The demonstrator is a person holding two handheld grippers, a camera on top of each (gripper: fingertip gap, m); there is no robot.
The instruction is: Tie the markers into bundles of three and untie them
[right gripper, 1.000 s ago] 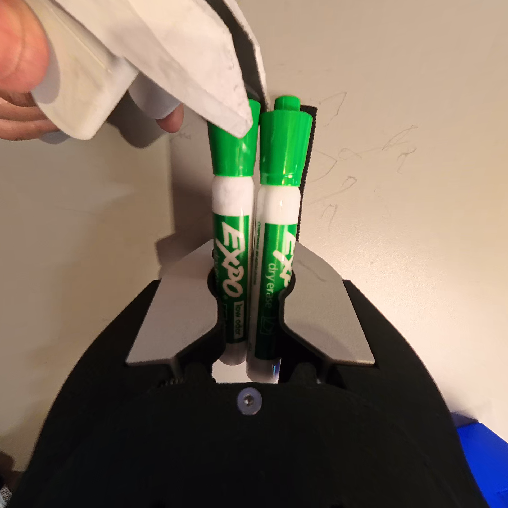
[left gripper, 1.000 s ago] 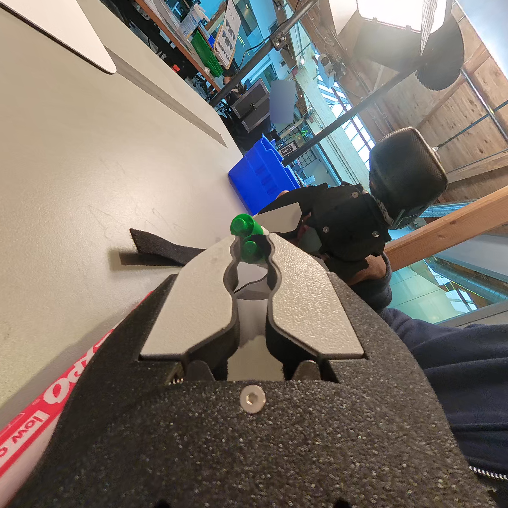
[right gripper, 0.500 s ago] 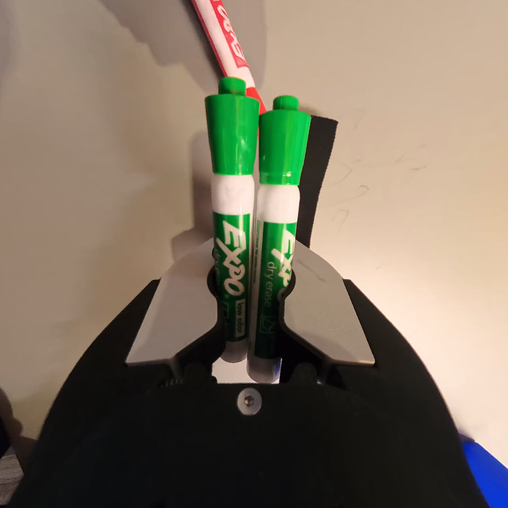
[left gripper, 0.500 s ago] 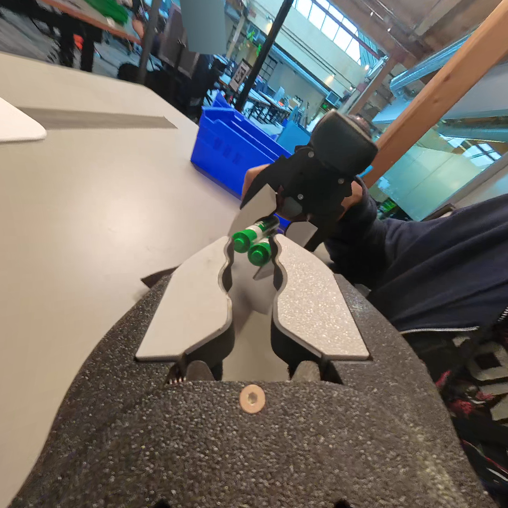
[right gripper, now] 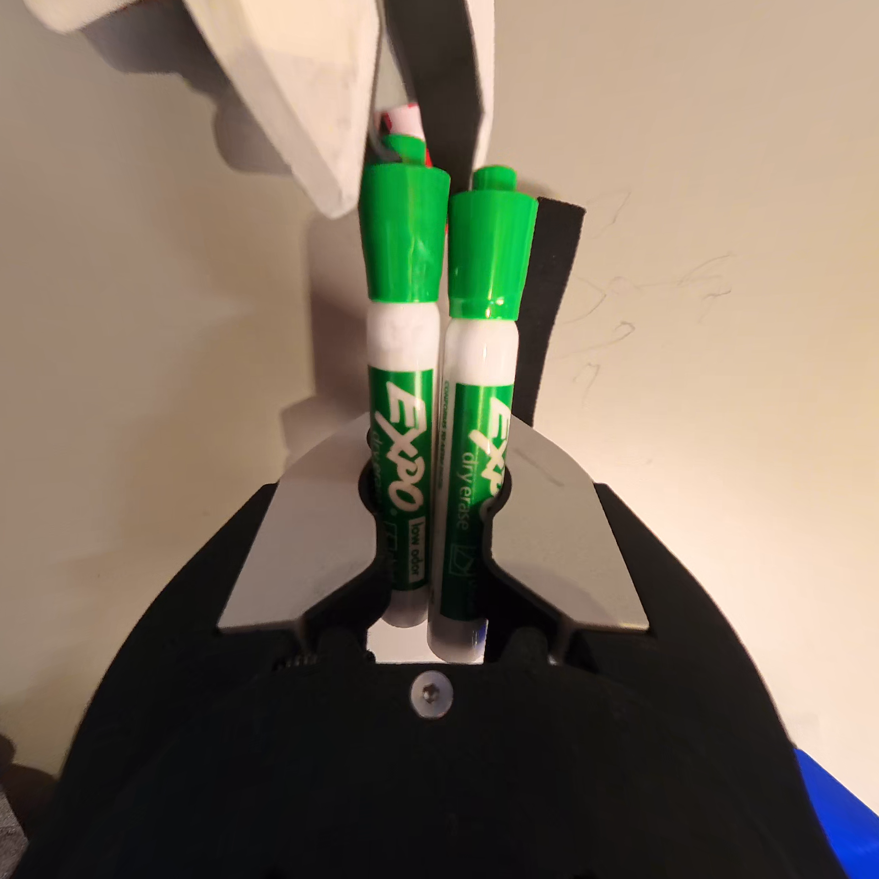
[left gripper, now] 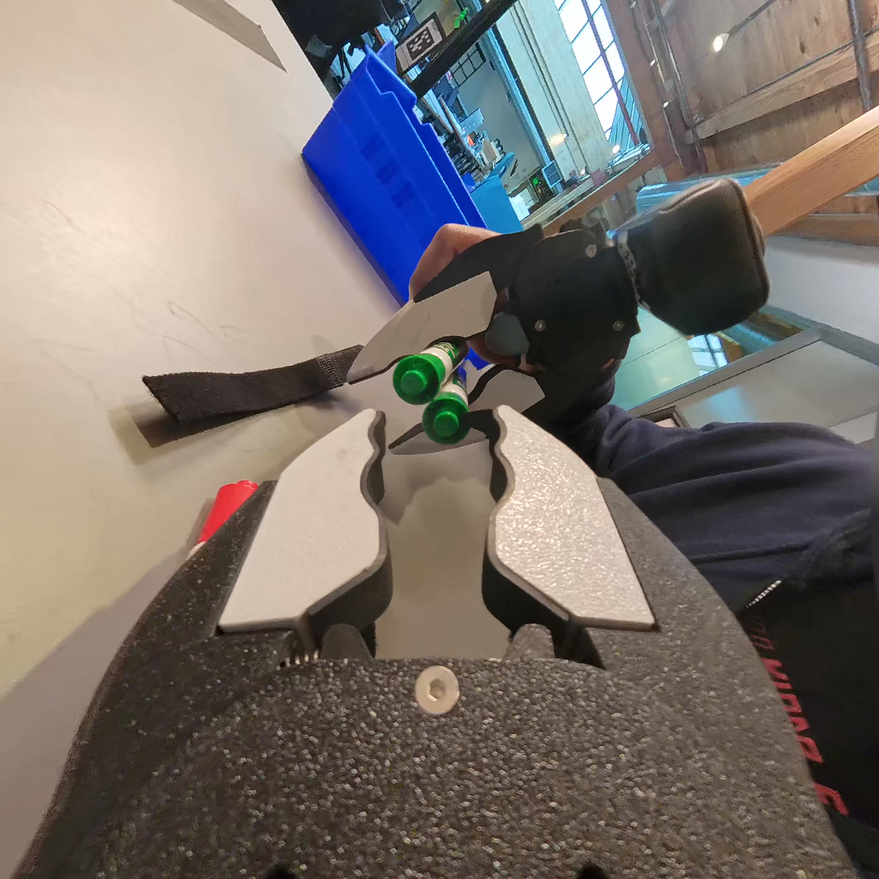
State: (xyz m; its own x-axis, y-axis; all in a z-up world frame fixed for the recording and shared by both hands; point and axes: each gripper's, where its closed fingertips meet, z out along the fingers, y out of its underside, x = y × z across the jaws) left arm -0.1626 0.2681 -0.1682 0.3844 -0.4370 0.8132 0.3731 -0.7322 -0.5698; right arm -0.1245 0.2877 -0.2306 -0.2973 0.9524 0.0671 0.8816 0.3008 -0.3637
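My right gripper (right gripper: 440,428) is shut on two green markers (right gripper: 442,380), side by side with caps pointing forward. In the left wrist view the same green markers (left gripper: 414,378) point at me, held by the right gripper (left gripper: 447,371). My left gripper (left gripper: 437,418) is open and empty, its tips just short of the lower green cap. In the right wrist view the left gripper (right gripper: 418,142) hangs over the cap ends. A black strap (left gripper: 247,387) lies flat on the table under the markers; it also shows in the right wrist view (right gripper: 551,295). A red marker (left gripper: 228,499) lies beside my left finger.
A blue bin (left gripper: 395,176) stands on the table (left gripper: 119,214) behind the right gripper, and its corner shows in the right wrist view (right gripper: 846,713). A person's dark sleeve (left gripper: 737,499) reaches in from the right. The pale table surface is scuffed. There is about 8 centimeters between the tips of the two grippers.
My left gripper drew back from the green caps half a second ago and has now come close to them again, still open. The right gripper keeps its hold on the two markers.
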